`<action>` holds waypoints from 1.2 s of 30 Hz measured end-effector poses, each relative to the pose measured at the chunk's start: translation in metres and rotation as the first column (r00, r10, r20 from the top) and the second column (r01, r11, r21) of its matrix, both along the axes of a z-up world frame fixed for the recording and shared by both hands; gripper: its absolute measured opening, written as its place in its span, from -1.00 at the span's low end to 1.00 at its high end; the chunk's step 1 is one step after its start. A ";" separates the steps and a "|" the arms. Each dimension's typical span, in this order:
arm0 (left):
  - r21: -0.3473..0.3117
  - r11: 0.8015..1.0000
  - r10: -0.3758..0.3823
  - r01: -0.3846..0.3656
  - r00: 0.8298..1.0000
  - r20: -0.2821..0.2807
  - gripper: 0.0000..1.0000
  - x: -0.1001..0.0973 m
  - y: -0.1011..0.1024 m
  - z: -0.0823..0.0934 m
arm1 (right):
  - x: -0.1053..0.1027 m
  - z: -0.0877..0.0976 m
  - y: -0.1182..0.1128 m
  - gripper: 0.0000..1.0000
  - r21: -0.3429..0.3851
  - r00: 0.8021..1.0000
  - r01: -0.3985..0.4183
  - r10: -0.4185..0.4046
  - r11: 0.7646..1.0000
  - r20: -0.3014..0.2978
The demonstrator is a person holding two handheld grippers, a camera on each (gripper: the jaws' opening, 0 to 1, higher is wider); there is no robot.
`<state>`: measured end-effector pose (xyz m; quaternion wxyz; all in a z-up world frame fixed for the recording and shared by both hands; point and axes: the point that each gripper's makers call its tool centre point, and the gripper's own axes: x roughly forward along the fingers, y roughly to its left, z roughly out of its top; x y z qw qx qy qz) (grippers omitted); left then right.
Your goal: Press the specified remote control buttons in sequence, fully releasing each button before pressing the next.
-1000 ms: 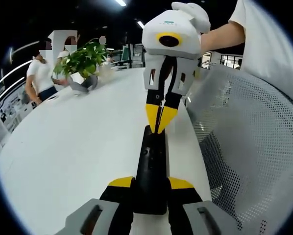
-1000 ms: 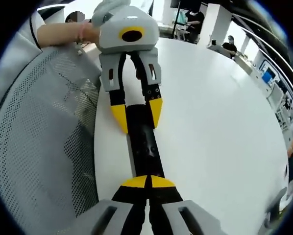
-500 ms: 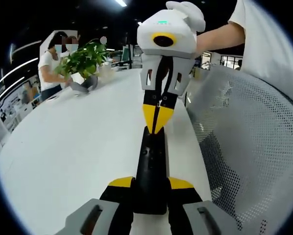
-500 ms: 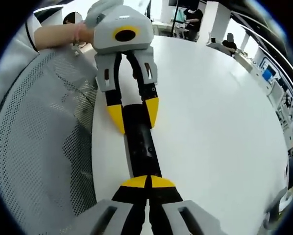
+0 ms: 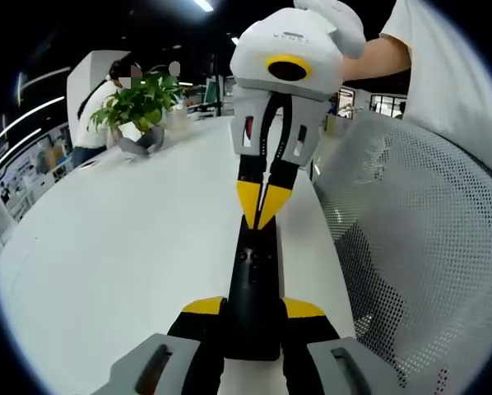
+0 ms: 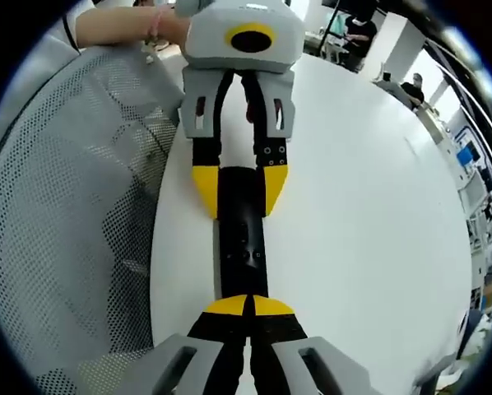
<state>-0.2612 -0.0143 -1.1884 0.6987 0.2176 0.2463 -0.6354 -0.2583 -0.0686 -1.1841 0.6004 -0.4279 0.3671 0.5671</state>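
A slim black remote [image 5: 252, 280] lies lengthwise along the white table [image 5: 123, 247] near its edge. My left gripper [image 5: 253, 309] is shut on the remote's near end, one yellow-tipped jaw on each side. My right gripper [image 5: 260, 207] comes in from the far side, shut, with its joined tips resting on the remote's top face. In the right gripper view, the shut right gripper [image 6: 248, 306] sits on the remote [image 6: 242, 247], and the left gripper [image 6: 239, 191] clamps its far end.
A white mesh chair back [image 5: 419, 247] stands right beside the table edge, also seen as the mesh chair back [image 6: 65, 230]. A potted plant [image 5: 139, 103] stands at the table's far end. A person's arm [image 5: 378, 58] holds the right gripper. People stand in the background.
The right gripper has edged along the remote toward the left gripper, tips still on it. The left gripper keeps its hold. A person behind the plant has walked.
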 end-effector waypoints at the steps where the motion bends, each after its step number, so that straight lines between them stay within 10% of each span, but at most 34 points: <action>1: -0.001 1.000 0.001 -0.001 1.000 0.000 -0.51 0.000 0.000 0.000 | -0.001 0.000 0.001 -1.00 0.033 0.999 0.040 -0.039 0.999 -0.027; 5: -0.004 1.000 0.004 -0.004 1.000 -0.001 -0.51 0.000 0.000 0.000 | 0.001 0.004 0.000 -1.00 0.135 0.977 0.180 -0.161 0.974 -0.141; 17: -0.008 1.000 0.005 -0.005 1.000 -0.002 -0.51 0.000 0.000 0.000 | -0.004 0.003 0.012 -1.00 0.113 0.995 0.067 -0.059 0.991 -0.080; 27: -0.005 1.000 -0.002 0.002 1.000 -0.001 -0.51 0.000 0.000 0.000 | -0.002 0.000 0.012 -1.00 0.057 0.985 0.148 -0.142 0.987 -0.099; 36: -0.007 1.000 0.006 -0.006 1.000 0.000 -0.51 0.000 0.001 0.000 | -0.002 0.013 0.020 -1.00 0.215 0.973 0.219 -0.197 0.952 -0.118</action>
